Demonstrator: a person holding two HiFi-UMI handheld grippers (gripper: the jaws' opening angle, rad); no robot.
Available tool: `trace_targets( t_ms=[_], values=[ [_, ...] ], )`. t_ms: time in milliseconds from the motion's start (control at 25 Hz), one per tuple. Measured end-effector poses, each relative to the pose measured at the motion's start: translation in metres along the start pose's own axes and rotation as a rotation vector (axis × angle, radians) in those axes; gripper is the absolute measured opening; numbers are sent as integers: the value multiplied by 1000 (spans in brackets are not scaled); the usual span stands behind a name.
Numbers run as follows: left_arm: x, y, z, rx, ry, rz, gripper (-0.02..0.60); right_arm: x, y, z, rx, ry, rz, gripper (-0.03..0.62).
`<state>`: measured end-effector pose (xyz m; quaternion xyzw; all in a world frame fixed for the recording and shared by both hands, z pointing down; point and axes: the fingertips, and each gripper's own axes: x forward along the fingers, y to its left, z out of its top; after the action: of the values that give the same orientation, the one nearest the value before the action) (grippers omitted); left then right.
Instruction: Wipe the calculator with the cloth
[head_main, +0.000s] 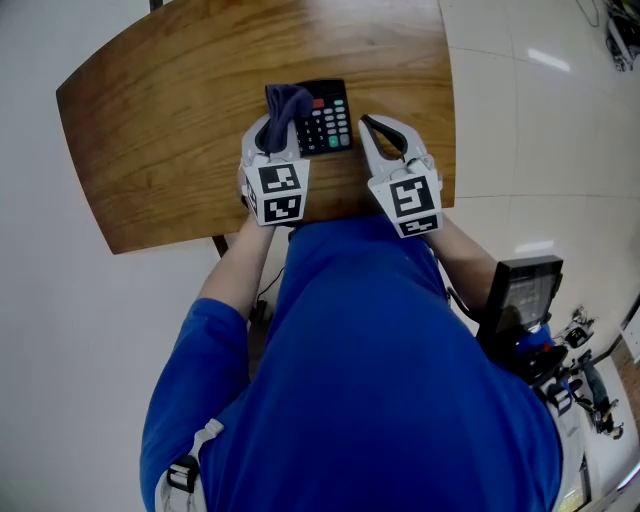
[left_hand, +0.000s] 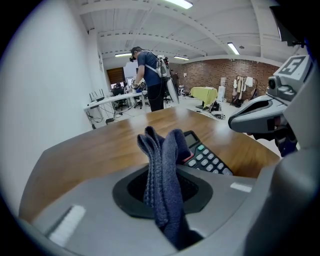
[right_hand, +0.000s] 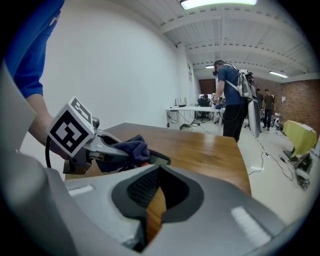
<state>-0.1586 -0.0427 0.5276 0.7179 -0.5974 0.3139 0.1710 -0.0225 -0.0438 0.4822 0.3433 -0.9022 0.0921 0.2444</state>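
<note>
A black calculator (head_main: 328, 117) with grey, red and green keys lies on the wooden table (head_main: 170, 130) near its front edge. My left gripper (head_main: 272, 138) is shut on a dark blue cloth (head_main: 286, 104), which stands up folded over the calculator's left part. In the left gripper view the cloth (left_hand: 162, 165) rises from between the jaws of the left gripper (left_hand: 164, 200), with the calculator (left_hand: 206, 156) just behind it. My right gripper (head_main: 383, 135) hovers to the right of the calculator, shut and empty; the right gripper (right_hand: 150, 202) shows only wood through its gap.
The table's front edge (head_main: 330, 215) runs just under both grippers and its right edge is close to the right gripper. White floor (head_main: 520, 120) lies beyond. In the far background a person (left_hand: 149, 77) stands at desks.
</note>
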Motion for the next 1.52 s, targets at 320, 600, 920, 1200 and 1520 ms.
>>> trace_targets(
  t_ms=[320,600,920,1200,1520],
  values=[
    [-1,13,-3,-1,-8,13,64,2,-4,-1,-1,10,-12,3],
    [-4,-34,20,92,-114,-110,64,-3,-11,-11,17,13,-37,3],
    [27,-85,22,234,-67,-211,64,-8,-25,-21,41,20,-76,3],
    [30,-67,13,239,-21,-172,64,-7,-24,-21,44,21,-75,3],
    [18,-33,-6,200,8,-100,64,-2,-13,-14,24,12,-45,3]
  ],
)
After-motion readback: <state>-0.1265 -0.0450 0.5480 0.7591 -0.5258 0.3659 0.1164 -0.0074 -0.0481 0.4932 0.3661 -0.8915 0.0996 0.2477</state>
